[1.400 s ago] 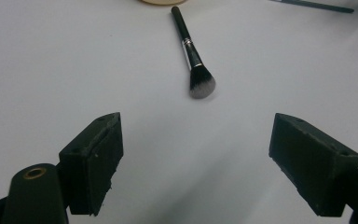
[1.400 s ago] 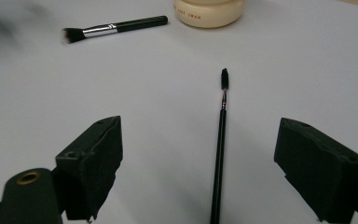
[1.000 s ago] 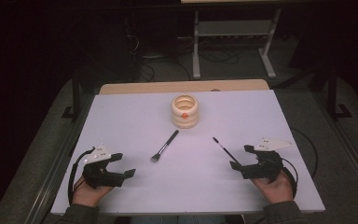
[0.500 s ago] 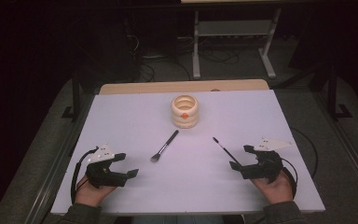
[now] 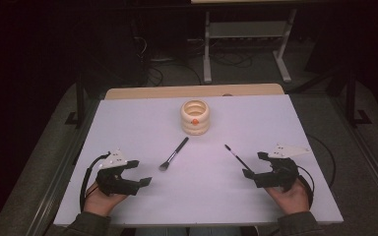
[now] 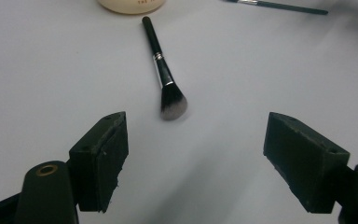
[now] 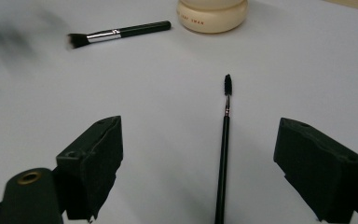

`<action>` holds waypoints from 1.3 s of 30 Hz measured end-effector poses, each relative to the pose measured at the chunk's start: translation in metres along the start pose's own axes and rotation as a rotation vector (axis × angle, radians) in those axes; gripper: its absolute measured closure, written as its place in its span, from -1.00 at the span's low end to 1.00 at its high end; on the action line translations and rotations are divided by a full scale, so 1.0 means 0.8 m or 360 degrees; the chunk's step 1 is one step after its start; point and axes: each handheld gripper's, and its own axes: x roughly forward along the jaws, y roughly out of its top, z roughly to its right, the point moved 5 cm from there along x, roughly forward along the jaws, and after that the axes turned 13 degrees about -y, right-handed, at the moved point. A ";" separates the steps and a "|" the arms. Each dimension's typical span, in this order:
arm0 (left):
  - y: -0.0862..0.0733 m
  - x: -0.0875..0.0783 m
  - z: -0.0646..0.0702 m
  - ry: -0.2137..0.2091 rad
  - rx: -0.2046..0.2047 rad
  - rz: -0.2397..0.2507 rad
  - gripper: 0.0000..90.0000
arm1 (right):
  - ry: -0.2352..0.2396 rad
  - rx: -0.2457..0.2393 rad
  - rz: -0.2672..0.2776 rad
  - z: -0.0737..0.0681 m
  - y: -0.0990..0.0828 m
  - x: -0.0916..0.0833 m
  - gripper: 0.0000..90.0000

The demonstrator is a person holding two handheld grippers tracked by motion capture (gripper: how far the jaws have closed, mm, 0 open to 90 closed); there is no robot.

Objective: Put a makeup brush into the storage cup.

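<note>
Dark floor and a metal stand frame surround the pale tabletop (image 5: 128, 123), which carries a cream ribbed holder (image 5: 195, 117) toward 12 o'clock, a powder brush (image 5: 173, 154) lying flat at centre with its bristles pointing to 7 o'clock, and a thin spoolie wand (image 5: 236, 156) well apart from it at about 4 o'clock. The left gripper (image 5: 140, 178) sits at 8 o'clock, fingers (image 6: 100, 158) spread wide with nothing between them, the brush head just ahead of them. The right gripper (image 5: 251, 169) at 4 o'clock is equally wide, and the wand's handle runs in between its fingers (image 7: 91, 158). I judge this the approach before pick-up; next each gripper needs to lower over its handle and close, probably to stand both in the holder.
</note>
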 end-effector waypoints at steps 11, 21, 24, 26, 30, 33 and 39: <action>0.026 0.024 -0.015 -0.0027 -0.0040 -0.0085 -0.47 | 0.0007 -0.0005 -0.0018 -0.001 0.000 0.002 -0.67; 0.058 0.053 -0.024 -0.0039 -0.0054 -0.0176 -0.40 | 0.0012 0.0009 -0.0026 0.002 0.000 0.001 -0.65; 0.065 0.063 -0.027 -0.0029 -0.0061 -0.0206 -0.37 | 0.0010 0.0004 -0.0011 0.002 0.002 0.000 -0.64; 0.070 0.070 -0.030 -0.0032 -0.0069 -0.0227 -0.35 | 0.0015 0.0008 -0.0009 0.004 0.002 0.001 -0.63; 0.081 0.085 -0.037 -0.0035 -0.0104 -0.0232 -0.31 | 0.0021 0.0011 -0.0013 0.003 0.002 0.001 -0.63; 0.086 0.095 -0.043 -0.0030 -0.0130 -0.0257 -0.28 | 0.0019 0.0015 0.0000 0.004 0.003 0.000 -0.63; 0.094 0.115 -0.056 -0.0024 -0.0174 -0.0293 -0.23 | 0.0026 0.0021 -0.0003 0.005 0.003 0.000 -0.63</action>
